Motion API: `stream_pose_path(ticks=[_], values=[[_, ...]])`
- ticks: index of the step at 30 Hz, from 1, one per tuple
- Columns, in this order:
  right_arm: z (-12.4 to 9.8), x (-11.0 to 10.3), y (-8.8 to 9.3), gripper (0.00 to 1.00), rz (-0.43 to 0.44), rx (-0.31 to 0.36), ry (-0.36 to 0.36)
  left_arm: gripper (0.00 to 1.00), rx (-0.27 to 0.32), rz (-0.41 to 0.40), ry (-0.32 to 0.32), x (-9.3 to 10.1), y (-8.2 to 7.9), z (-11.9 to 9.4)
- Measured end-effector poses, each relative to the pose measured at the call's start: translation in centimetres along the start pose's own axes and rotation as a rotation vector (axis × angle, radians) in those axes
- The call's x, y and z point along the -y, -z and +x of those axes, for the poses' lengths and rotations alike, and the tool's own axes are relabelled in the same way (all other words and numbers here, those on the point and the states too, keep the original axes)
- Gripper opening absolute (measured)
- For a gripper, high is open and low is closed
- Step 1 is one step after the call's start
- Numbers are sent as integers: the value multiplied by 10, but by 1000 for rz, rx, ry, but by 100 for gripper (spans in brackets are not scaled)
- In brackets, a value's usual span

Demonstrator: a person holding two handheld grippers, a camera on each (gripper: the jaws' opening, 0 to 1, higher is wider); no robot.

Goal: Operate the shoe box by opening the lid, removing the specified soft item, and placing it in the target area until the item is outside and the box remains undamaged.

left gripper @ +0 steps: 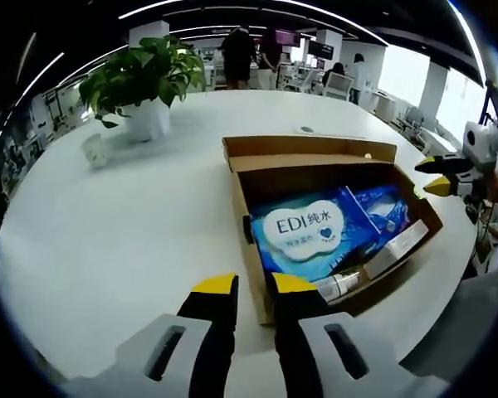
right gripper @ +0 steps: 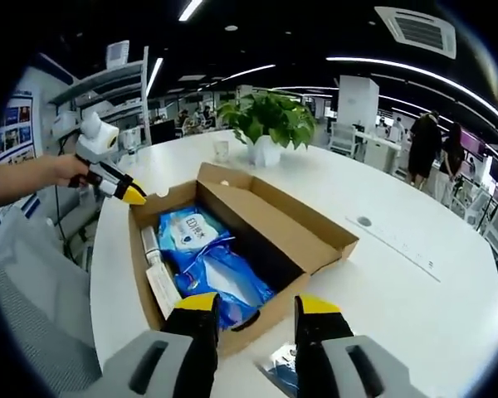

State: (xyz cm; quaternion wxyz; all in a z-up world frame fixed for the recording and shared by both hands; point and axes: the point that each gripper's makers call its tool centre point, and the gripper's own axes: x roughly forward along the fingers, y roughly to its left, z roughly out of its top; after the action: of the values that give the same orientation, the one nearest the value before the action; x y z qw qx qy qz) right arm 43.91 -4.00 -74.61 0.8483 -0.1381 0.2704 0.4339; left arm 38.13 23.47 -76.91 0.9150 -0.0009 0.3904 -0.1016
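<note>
The box sits open on the white table, its lid folded back and lying flat on the far side. Inside lie two blue soft packs: one wipes pack with a white label, and a second pack beside it. A white tube and a flat white strip run along one long wall (one of each, as far as I can see).

The left gripper hangs at the box's near corner, jaws nearly closed with a thin gap, holding nothing. In the left gripper view the labelled pack lies just ahead and a little right of it, long axis running along the box.

The right gripper hovers over the opposite end, jaws moderately open and empty, directly above the second pack. I'd judge each gripper nearest its own end's pack. One potted plant stands well apart.
</note>
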Motion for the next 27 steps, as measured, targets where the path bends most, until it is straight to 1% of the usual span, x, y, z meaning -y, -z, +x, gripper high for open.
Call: stream_pose_path(ticks=[4, 8, 9, 10, 12, 19, 27], values=[[8, -8, -4, 33, 0, 1, -19, 12, 8, -22, 9, 1, 0, 1], [20, -18, -9, 32, -1, 2, -40, 5, 6, -27, 30, 7, 0, 1], [22, -20, -10, 32, -1, 0, -45, 5, 4, -17, 16, 6, 1, 2], [25, -22, -10, 32, -2, 0, -49, 5, 6, -5, 18, 8, 1, 2], [32, -27, -13, 32, 2, -1, -62, 5, 6, -11, 13, 5, 0, 2], [51, -40, -16, 31, 34, -15, -94, 4, 20, -46, 3, 5, 1, 2], [73, -49, -22, 28, 70, -32, -113, 3, 16, -82, -20, 5, 1, 1]])
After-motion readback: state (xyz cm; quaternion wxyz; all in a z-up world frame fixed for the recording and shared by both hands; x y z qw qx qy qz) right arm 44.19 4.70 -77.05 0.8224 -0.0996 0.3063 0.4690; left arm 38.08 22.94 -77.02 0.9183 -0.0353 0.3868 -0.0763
